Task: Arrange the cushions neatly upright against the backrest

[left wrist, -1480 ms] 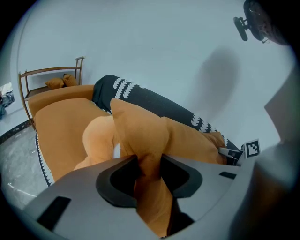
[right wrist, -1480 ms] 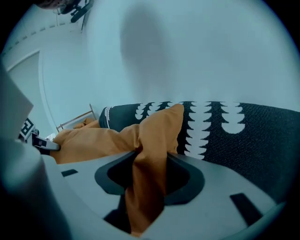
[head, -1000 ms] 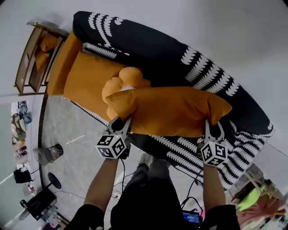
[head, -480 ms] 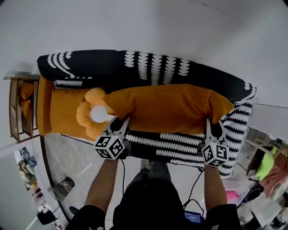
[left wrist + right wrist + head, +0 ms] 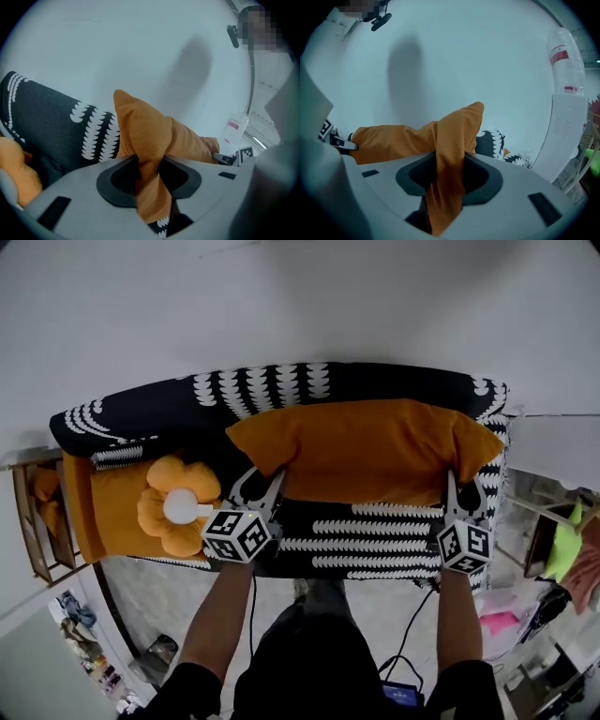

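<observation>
1. In the head view, the person's two forearms reach forward from the bottom edge. The left forearm (image 5: pixel 220 615) and the right forearm (image 5: pixel 455 624) each end at a marker cube.
2. The left gripper (image 5: pixel 264 482) pinches the lower left corner of the long orange cushion (image 5: pixel 366 451). In the left gripper view its jaws (image 5: pixel 150 173) stand only a little apart. A bunched fold of the orange cloth (image 5: pixel 145 136) is squeezed between the pads.
3. The right gripper (image 5: pixel 464 495) grips the lower right corner the same way. In the right gripper view the jaws (image 5: pixel 450 176) are narrowly parted and clamped on a twisted fold of the cushion (image 5: pixel 450 136).
4. The long orange cushion hangs stretched between the two grippers, lengthwise over the right part of the sofa seat (image 5: pixel 375 532). It stands just in front of the backrest (image 5: pixel 272 390). Whether it touches either one cannot be told.
5. A flower-shaped orange cushion (image 5: pixel 173 507) with a white centre lies on the seat to the left, apart from the long one.
6. The sofa's black cover bears white leaf-like rows, and an orange section (image 5: pixel 103 498) shows at its left end.
7. Beyond the left end stands a wooden rack (image 5: pixel 28 521).
8. A white wall (image 5: pixel 281 296) rises behind the sofa.
</observation>
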Action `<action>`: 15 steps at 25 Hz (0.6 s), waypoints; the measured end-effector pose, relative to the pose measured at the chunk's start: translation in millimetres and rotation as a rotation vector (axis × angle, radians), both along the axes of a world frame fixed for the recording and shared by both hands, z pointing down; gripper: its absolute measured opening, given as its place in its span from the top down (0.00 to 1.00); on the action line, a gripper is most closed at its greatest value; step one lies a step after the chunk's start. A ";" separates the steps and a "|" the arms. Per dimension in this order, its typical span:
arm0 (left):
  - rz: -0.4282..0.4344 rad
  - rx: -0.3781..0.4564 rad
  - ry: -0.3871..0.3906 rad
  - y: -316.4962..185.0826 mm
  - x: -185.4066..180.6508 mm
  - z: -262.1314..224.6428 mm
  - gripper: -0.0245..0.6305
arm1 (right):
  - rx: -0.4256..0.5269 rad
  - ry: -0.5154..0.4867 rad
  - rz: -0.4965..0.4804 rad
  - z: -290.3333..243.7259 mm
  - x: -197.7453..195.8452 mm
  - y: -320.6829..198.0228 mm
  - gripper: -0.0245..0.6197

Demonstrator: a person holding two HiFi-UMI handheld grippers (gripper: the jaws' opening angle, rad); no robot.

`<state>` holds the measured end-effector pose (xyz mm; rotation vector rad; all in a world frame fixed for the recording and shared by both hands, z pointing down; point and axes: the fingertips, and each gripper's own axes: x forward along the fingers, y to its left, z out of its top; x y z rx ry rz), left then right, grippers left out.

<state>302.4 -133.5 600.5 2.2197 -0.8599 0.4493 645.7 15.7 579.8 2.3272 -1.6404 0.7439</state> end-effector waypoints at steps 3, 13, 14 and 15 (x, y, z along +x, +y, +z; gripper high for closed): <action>0.016 -0.015 0.003 -2.1 20.7 7.7 0.74 | -0.009 -0.005 0.028 6.4 20.1 1.1 0.70; 0.003 -0.015 -0.090 -22.3 33.3 32.0 0.52 | -0.075 -0.056 0.114 39.1 47.9 1.8 0.47; -0.007 -0.003 -0.108 -24.1 30.3 30.3 0.50 | -0.073 -0.067 0.125 38.6 47.4 1.7 0.42; -0.010 0.010 -0.127 -23.6 27.2 28.9 0.48 | -0.074 -0.074 0.130 38.2 44.8 2.2 0.41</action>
